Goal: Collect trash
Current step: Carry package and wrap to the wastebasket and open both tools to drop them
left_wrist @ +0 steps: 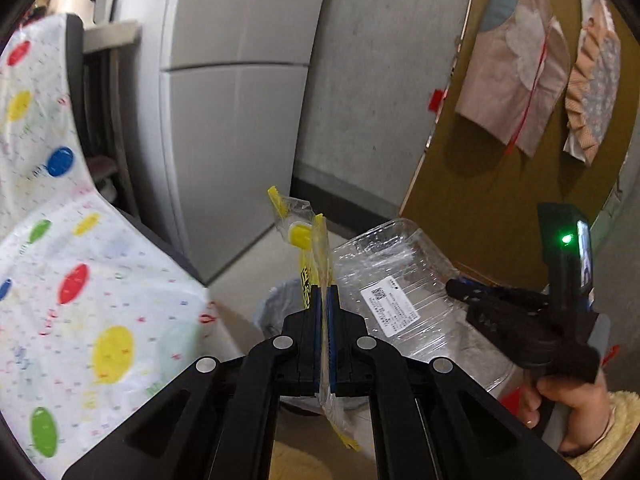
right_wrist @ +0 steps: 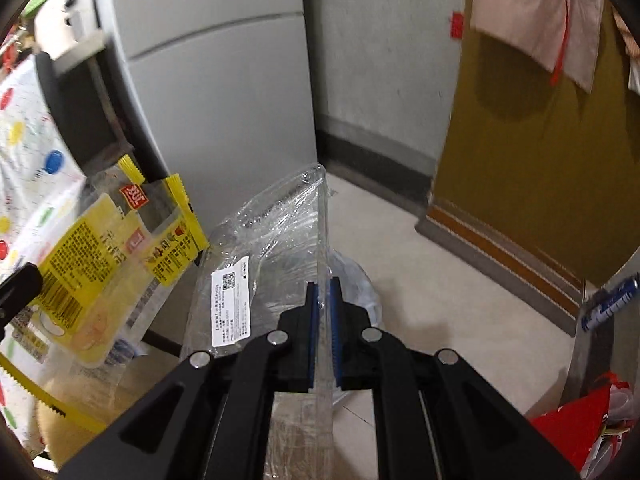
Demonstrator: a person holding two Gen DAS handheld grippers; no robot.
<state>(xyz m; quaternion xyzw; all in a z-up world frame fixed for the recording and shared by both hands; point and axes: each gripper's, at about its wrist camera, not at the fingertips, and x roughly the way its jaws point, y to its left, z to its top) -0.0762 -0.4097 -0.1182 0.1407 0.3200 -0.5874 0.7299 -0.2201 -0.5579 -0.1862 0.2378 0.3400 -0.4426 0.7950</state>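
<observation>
My left gripper (left_wrist: 325, 292) is shut on a yellow and clear food wrapper (left_wrist: 308, 240), held edge-on in the air; it also shows in the right wrist view (right_wrist: 108, 264) at the left. My right gripper (right_wrist: 324, 284) is shut on the rim of a clear plastic clamshell container (right_wrist: 272, 240) with a white label. The left wrist view shows the container (left_wrist: 400, 272) to the right of the wrapper, with the right gripper (left_wrist: 456, 289) on it. Below both sits a bin lined with a clear bag (left_wrist: 276, 304), partly hidden; it also shows in the right wrist view (right_wrist: 360, 280).
A table with a spotted white cloth (left_wrist: 80, 280) is at the left. A grey fridge (left_wrist: 224, 112) and a concrete wall stand behind. A brown board (left_wrist: 500, 180) with hung cloths is at the right. A red bag (right_wrist: 580, 428) sits on the floor.
</observation>
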